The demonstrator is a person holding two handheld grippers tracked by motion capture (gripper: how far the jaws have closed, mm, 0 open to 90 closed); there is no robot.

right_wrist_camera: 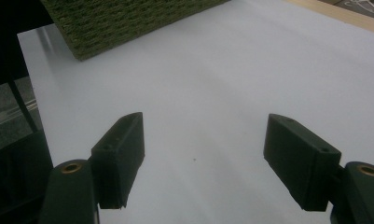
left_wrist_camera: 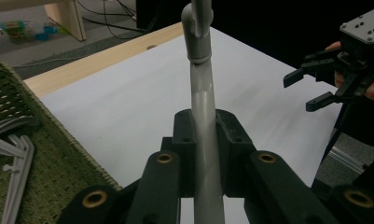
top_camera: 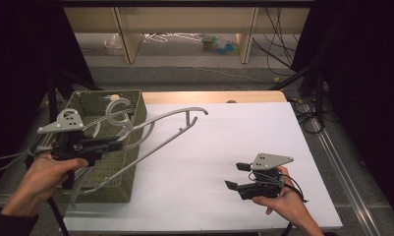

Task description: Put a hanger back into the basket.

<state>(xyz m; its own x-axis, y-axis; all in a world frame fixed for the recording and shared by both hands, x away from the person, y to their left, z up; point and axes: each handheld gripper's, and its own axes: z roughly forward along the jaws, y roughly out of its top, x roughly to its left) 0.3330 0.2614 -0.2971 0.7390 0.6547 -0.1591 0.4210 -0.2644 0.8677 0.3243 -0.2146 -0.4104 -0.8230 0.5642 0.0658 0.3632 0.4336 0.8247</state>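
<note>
Lift-out step: my left claw (top_camera: 120, 144) pinches a grey hanger (top_camera: 177, 129) above the basket (top_camera: 135, 115); right claw (top_camera: 236, 175), spread, must receive it.

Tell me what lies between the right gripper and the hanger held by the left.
Nothing: the high view shows bare white table between the open right gripper and the grey hanger clamped in the left gripper.

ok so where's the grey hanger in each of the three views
high view: the grey hanger slants from the left tongs, shut on its neck, out over the green basket and the white table top.
left gripper view: centre, a grey bar rising between the two black jaws.
right gripper view: no hanger; open jaws over the table.
shared landmark: the green basket, left in the high view, lower left in the left gripper view, top left in the right gripper view.
</note>
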